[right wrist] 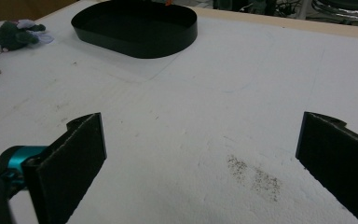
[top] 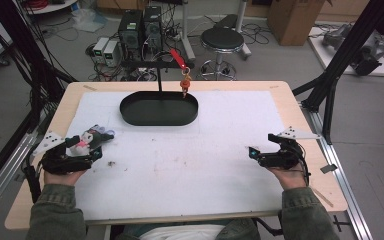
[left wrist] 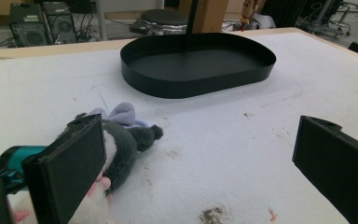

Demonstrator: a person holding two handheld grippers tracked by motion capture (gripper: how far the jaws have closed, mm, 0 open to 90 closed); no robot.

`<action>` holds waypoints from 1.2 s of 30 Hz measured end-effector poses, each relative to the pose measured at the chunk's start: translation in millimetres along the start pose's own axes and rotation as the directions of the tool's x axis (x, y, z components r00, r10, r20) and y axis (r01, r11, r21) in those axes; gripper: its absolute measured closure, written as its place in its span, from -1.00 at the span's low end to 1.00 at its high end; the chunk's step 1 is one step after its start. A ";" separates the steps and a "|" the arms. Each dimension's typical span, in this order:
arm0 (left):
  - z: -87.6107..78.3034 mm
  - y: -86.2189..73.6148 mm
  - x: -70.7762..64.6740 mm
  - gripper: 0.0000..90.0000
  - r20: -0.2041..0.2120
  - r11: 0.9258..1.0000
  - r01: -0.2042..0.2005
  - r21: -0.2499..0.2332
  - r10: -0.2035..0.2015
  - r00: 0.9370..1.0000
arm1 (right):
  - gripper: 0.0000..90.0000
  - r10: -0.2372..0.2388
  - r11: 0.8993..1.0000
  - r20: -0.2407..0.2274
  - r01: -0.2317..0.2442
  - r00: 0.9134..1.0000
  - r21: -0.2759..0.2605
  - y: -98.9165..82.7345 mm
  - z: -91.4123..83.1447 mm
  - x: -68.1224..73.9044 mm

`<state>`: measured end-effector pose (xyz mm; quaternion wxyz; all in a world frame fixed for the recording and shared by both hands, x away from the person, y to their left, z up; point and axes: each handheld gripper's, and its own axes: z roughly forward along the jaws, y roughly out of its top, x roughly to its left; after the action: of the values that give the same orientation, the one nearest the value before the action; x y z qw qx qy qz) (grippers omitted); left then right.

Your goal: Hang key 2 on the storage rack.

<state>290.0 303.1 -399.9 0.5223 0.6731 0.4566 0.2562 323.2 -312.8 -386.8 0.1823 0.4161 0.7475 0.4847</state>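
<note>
A lab: computer towers (top: 141, 30), tangled cables (top: 10, 55), black frame struts (top: 352, 47).

High view overhead facing forward, gripper views low, close to table, all sharing black tray (top: 159, 109)

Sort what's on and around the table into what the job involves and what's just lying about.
In the job:
plush toy, beside the left gripper
black tray
stand with red key fob

Lying about:
right gripper, open over bare mat
stool
computer towers
cardboard box
</note>
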 end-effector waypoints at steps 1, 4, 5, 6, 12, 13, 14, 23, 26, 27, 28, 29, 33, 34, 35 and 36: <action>0.0 0.0 0.0 -0.93 0.000 1.000 0.000 0.001 0.000 1.000 | -0.99 -0.002 1.000 0.001 0.002 1.000 -0.004 -0.1 0.2 0.0; -0.2 0.0 0.0 -0.93 -0.001 1.000 -0.001 0.005 0.001 1.000 | -0.99 -0.003 1.000 -0.005 0.003 1.000 -0.004 -0.8 1.1 0.6; -0.1 -0.1 0.3 -0.93 -0.001 1.000 -0.002 0.005 0.002 1.000 | -0.99 -0.007 1.000 -0.007 0.007 1.000 -0.003 -1.0 1.5 0.8; 0.0 0.0 0.6 -0.93 -0.001 1.000 -0.001 0.007 0.001 1.000 | -0.99 -0.007 1.000 -0.010 0.007 1.000 -0.002 -1.1 1.9 1.2; 0.5 0.7 4.8 -0.93 -0.010 1.000 -0.008 0.027 0.008 1.000 | -0.99 -0.016 1.000 -0.021 0.016 1.000 0.004 -2.4 4.4 2.5; 0.1 1.1 6.3 -0.93 -0.013 0.999 -0.010 0.033 0.010 1.000 | -0.99 -0.021 1.000 -0.020 0.021 1.000 0.004 -2.6 4.8 2.3; 0.0 1.3 7.7 -0.93 -0.019 0.999 -0.009 0.034 0.010 1.000 | -0.99 -0.018 1.000 -0.022 0.018 1.000 0.009 -2.9 5.0 2.6; 1.2 5.3 25.0 -0.93 -0.061 0.993 -0.054 0.102 0.061 0.996 | -0.99 -0.018 1.000 -0.021 0.018 1.000 0.019 -3.8 7.5 1.9; 2.8 5.8 33.5 -0.93 -0.063 0.991 -0.048 0.126 0.056 0.996 | -0.99 -0.024 0.999 -0.020 0.025 0.999 0.020 -3.8 8.4 1.7; 3.9 5.5 37.0 -0.93 -0.069 0.990 -0.043 0.135 0.053 0.996 | -0.99 -0.019 1.000 -0.020 0.019 1.000 0.022 -3.8 8.6 2.1; 5.0 5.4 40.7 -0.93 -0.072 0.989 -0.039 0.145 0.050 0.996 | -0.99 -0.018 1.000 -0.020 0.019 1.000 0.022 -4.0 9.1 2.2; 7.0 5.2 45.3 -0.93 -0.077 0.987 -0.030 0.157 0.042 0.996 | -0.99 -0.022 0.999 -0.020 0.023 1.000 0.023 -4.0 9.5 1.8; 16.8 5.5 59.1 -0.93 -0.081 0.975 -0.015 0.222 0.033 0.996 | -0.99 -0.026 0.999 -0.017 0.027 1.000 0.027 -4.2 11.1 1.8; 19.7 5.8 61.5 -0.93 -0.081 0.971 -0.015 0.240 0.036 0.996 | -0.99 -0.022 0.999 -0.017 0.023 1.000 0.028 -4.1 11.5 2.2; 24.4 6.4 65.7 -0.93 -0.076 0.961 -0.018 0.275 0.040 0.996 | -0.99 -0.026 0.999 -0.016 0.026 1.000 0.026 -4.1 11.8 1.9; 27.4 6.4 68.3 -0.93 -0.068 0.957 -0.013 0.290 0.034 0.997 | -0.99 -0.022 0.999 -0.016 0.023 1.000 0.028 -4.0 11.9 2.3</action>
<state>345.6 350.3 -411.8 0.3983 0.7379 0.4998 0.2170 328.1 -304.9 -395.5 0.1761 0.4063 0.7603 0.4752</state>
